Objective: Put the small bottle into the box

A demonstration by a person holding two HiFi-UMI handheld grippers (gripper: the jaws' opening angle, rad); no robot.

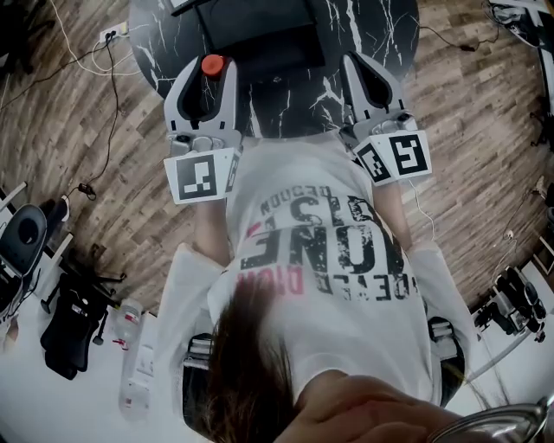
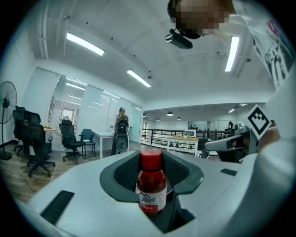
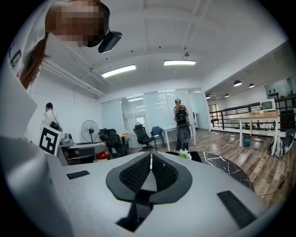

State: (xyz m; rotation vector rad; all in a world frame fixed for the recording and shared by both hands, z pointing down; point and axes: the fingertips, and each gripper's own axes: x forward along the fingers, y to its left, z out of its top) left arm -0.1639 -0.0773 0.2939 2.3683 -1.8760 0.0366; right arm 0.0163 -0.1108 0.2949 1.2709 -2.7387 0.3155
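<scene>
The small bottle (image 2: pixel 151 185) has a red cap, red contents and a white label. It stands upright between the jaws of my left gripper (image 2: pixel 151 158), whose pads press on its sides. In the head view the bottle's red cap (image 1: pixel 212 64) shows at the tip of the left gripper (image 1: pixel 208 74), over the near edge of the black marble table (image 1: pixel 355 30). A dark box-like thing (image 1: pixel 260 26) sits on that table just beyond. My right gripper (image 1: pixel 374 83) hovers beside the left one. Its jaws (image 3: pixel 150 157) meet with nothing between them.
The round table (image 3: pixel 222 164) carries a small bunch of white flowers (image 3: pixel 185 155). Wood floor with cables (image 1: pixel 99 60) surrounds it. Office chairs (image 2: pixel 69 139), a standing fan (image 3: pixel 89 129) and a person with a backpack (image 3: pixel 180 120) are farther off. A white desk with a clear plastic bottle (image 1: pixel 130 346) lies behind me.
</scene>
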